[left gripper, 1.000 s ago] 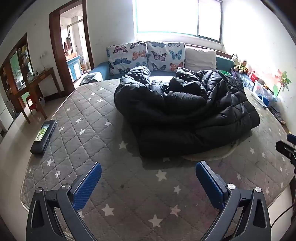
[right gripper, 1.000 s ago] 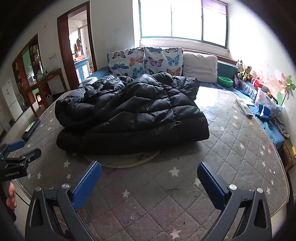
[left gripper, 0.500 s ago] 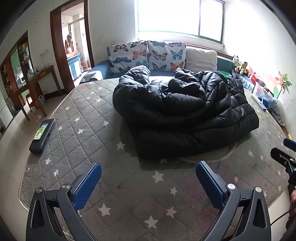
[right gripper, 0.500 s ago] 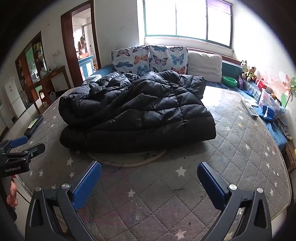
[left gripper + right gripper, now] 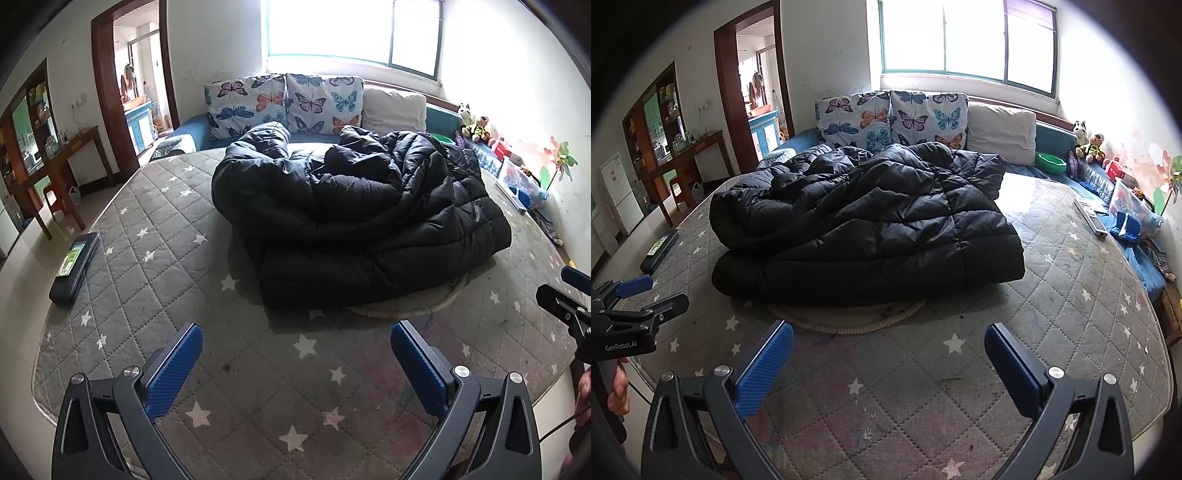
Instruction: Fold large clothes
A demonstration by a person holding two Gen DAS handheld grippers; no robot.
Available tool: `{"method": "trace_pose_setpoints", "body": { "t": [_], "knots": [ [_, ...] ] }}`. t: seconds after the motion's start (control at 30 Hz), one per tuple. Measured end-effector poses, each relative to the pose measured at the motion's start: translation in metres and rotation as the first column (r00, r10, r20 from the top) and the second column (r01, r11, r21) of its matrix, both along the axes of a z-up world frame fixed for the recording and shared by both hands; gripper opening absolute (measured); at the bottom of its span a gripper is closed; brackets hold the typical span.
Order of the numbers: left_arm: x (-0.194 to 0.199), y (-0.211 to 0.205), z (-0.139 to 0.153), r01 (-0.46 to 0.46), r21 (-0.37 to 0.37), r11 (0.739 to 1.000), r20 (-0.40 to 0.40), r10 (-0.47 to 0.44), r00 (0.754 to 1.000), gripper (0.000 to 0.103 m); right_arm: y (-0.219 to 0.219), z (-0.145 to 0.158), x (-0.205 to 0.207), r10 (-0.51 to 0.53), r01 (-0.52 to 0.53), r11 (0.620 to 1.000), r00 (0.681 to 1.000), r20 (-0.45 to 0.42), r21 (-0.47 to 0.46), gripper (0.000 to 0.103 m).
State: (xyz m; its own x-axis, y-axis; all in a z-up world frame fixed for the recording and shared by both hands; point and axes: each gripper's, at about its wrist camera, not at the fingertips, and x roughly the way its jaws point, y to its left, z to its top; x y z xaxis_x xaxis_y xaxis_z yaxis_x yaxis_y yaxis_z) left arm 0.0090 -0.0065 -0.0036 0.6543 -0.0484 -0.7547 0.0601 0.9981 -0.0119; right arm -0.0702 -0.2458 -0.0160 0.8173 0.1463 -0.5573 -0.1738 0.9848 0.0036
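A bulky black quilted down coat (image 5: 354, 218) (image 5: 864, 225) lies bunched and folded over itself in the middle of a grey star-patterned mattress (image 5: 155, 236) (image 5: 1071, 295). My left gripper (image 5: 295, 345) hovers open above the mattress's near edge, well short of the coat, with nothing between its blue pads. My right gripper (image 5: 888, 345) is likewise open and empty, in front of the coat's near hem. Each gripper shows at the edge of the other's view: the right gripper (image 5: 569, 295) at the right edge, the left gripper (image 5: 639, 299) at the left edge, held by a hand.
A round woven mat (image 5: 849, 325) peeks out under the coat. A dark flat case (image 5: 75, 267) lies at the mattress's left edge. Butterfly cushions (image 5: 280, 103) and a white pillow (image 5: 1001, 133) line the back. Toys, boxes and a remote (image 5: 1089, 218) sit at the right.
Both grippers have drawn slightly back and risen, so the coat looks a little farther away. The coat itself has not moved, and both grippers stay open.
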Motion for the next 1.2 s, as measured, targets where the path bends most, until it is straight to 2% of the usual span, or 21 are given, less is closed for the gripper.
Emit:
{"method": "trace_pose_setpoints", "body": {
  "t": [1.2],
  "knots": [
    [0.015,0.0,-0.007,-0.003,0.04,0.999,-0.021,0.004,1.0,0.103,0.015,0.004,0.012,0.046,-0.046,0.999,0.999,-0.007,-0.028,0.103]
  ]
}}
